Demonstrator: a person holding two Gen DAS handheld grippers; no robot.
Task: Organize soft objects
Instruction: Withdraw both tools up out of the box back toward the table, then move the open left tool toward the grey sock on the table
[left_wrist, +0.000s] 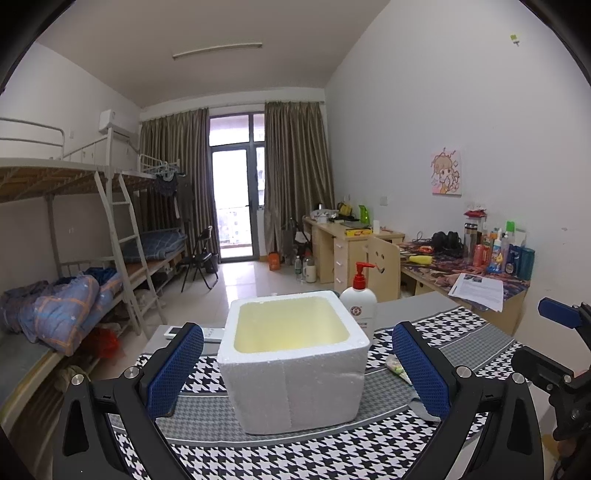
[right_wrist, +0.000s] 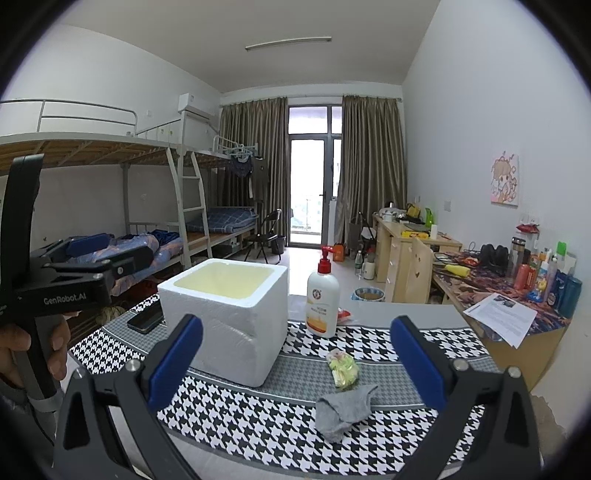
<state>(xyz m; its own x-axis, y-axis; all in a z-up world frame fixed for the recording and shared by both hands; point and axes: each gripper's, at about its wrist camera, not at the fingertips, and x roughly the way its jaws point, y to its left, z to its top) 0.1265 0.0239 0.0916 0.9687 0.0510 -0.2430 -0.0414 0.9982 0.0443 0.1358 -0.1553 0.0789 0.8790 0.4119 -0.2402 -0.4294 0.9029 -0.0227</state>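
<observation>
A white foam box (left_wrist: 295, 373) with a yellowish inside stands on the black-and-white houndstooth cloth (left_wrist: 332, 450). My left gripper (left_wrist: 297, 332) is open, its blue pads on either side of the box without touching it. In the right wrist view the box (right_wrist: 229, 321) sits left of centre. A crumpled grey sock (right_wrist: 343, 410) and a green-yellow soft packet (right_wrist: 345, 371) lie on the cloth (right_wrist: 258, 424). My right gripper (right_wrist: 297, 325) is open above them with nothing between its fingers. In the left wrist view the packet (left_wrist: 397, 365) shows only partly, behind the right finger.
A white pump bottle with a red top (right_wrist: 322, 299) stands right of the box. A dark phone (right_wrist: 146, 318) lies to its left and a white remote (left_wrist: 173, 332) behind it. A hand (right_wrist: 22, 350) holds the left gripper (right_wrist: 110, 253). A cluttered desk (right_wrist: 517, 295) stands right.
</observation>
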